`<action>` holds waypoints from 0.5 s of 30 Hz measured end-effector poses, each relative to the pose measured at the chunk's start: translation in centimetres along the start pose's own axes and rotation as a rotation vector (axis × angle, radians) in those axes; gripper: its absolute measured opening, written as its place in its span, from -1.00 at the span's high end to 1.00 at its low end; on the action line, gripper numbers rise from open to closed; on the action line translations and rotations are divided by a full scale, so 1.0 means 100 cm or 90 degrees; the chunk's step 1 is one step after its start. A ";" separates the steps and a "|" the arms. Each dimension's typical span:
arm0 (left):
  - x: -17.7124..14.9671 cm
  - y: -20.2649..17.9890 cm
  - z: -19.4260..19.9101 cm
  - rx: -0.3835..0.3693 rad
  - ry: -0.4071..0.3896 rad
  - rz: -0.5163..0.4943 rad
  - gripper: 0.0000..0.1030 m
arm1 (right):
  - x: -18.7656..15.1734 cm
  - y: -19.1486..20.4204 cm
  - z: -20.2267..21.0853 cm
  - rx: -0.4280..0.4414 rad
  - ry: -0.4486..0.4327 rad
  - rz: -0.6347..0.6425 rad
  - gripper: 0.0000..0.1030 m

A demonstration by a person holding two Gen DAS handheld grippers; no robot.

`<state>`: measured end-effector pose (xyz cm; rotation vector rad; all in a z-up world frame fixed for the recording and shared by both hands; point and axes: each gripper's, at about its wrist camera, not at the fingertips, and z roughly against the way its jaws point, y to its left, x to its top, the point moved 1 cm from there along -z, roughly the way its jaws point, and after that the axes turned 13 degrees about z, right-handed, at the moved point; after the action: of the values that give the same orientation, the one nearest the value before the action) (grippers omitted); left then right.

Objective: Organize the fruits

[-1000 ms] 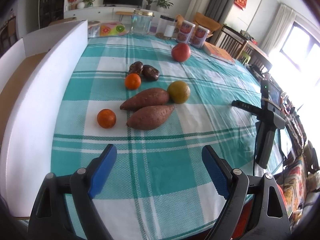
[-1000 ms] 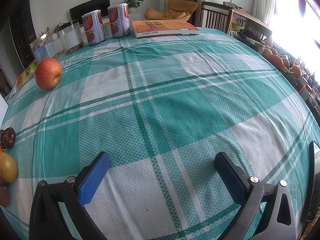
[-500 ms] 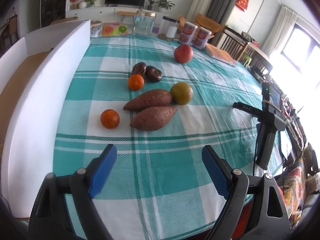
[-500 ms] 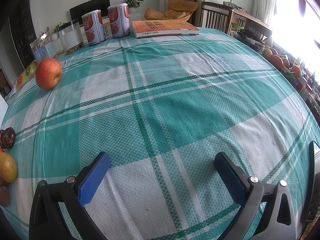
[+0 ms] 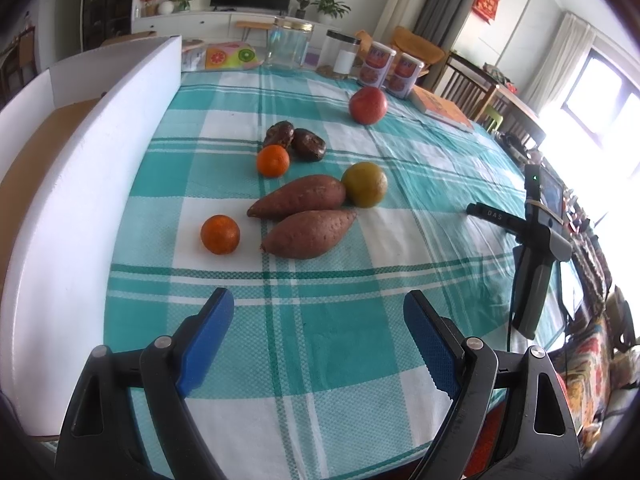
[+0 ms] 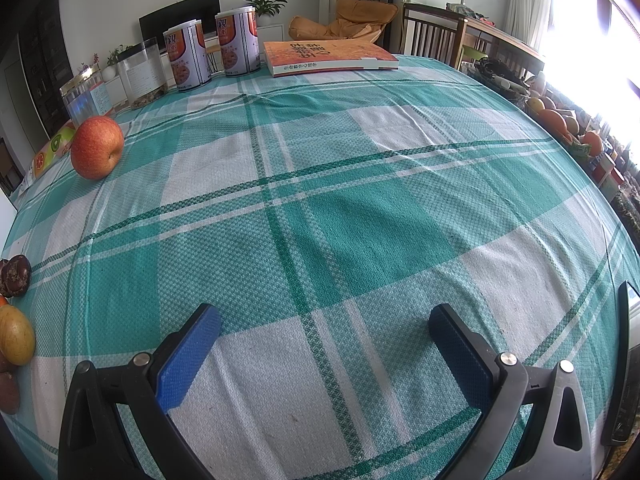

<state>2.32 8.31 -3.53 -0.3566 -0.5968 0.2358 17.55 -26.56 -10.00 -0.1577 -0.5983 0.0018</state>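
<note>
Seven pieces of produce lie grouped on a teal-and-white checked tablecloth (image 5: 320,340), ahead of the left gripper (image 5: 318,320), with an eighth set apart. Nearest its blue fingertips, ahead and slightly left, is a small orange (image 5: 220,234). Just to the right of that lie two sweet potatoes side by side and touching, the nearer sweet potato (image 5: 308,233) and the farther sweet potato (image 5: 298,197). A yellow-green round fruit (image 5: 365,184) touches the farther one's right end. Beyond them sits a second small orange (image 5: 273,160), touching a pair of dark wrinkled fruits (image 5: 296,141). A red apple (image 5: 367,105) stands well apart, farther ahead and to the right.

The left gripper's jaws stand wide apart over bare cloth and hold nothing. A long white box (image 5: 80,160) runs along the table's edge to its left.

The right gripper (image 6: 324,328) is likewise spread wide and empty above the cloth, with the fruit far off to its left; the apple shows ahead and left in its view. Beyond, at the table's far edge, stand two printed cans (image 6: 212,54), two clear jars (image 6: 120,80) and an orange book (image 6: 328,56).
</note>
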 end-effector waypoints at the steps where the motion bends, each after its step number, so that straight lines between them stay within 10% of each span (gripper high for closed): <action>1: 0.000 0.000 0.000 0.000 0.000 0.001 -0.72 | 0.000 0.000 0.000 0.000 0.000 0.000 -1.00; 15: 0.001 0.015 -0.003 -0.001 0.007 0.019 -0.72 | 0.000 0.000 0.000 0.000 0.000 0.000 -1.00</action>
<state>2.40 9.64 -4.36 -0.3690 -0.5810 0.2616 17.54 -26.57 -9.99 -0.1577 -0.5983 0.0018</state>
